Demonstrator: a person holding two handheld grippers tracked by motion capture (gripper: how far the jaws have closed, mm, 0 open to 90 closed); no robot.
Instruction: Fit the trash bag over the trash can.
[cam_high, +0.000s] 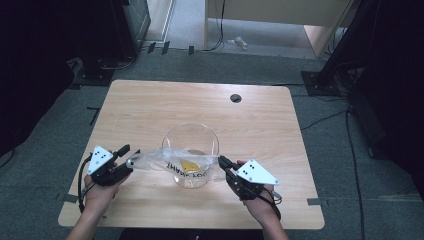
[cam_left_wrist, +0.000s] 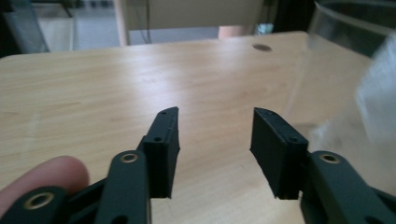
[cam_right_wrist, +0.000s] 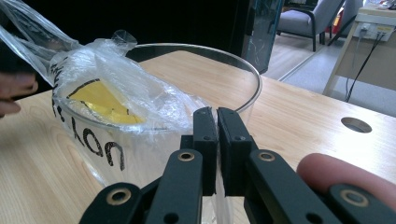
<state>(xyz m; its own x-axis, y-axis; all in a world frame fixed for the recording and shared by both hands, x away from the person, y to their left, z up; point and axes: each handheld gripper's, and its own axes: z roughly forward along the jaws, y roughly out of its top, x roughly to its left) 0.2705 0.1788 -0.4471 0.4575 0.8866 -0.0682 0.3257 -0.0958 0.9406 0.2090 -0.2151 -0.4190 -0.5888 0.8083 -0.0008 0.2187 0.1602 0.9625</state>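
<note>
A clear glass bowl (cam_high: 190, 126) stands near the front middle of the wooden table (cam_high: 200, 100). A clear plastic bag (cam_high: 155, 159) with black lettering and a yellow piece (cam_high: 189, 164) inside lies stretched across the bowl's mouth. My right gripper (cam_high: 222, 161) is at the bowl's right side, and in the right gripper view it (cam_right_wrist: 217, 112) is shut on the bag's thin film beside the bowl (cam_right_wrist: 224, 56). My left gripper (cam_high: 127, 156) sits at the bag's left end. Its jaws (cam_left_wrist: 215, 114) stand open over bare wood, with the bag (cam_left_wrist: 378, 93) blurred off to the right.
A round cable hole (cam_high: 235, 98) lies in the table's far side. Bare wood spreads behind and beside the bowl. Beyond the table are dark equipment stands, floor cables and a pale wooden desk (cam_high: 275, 20).
</note>
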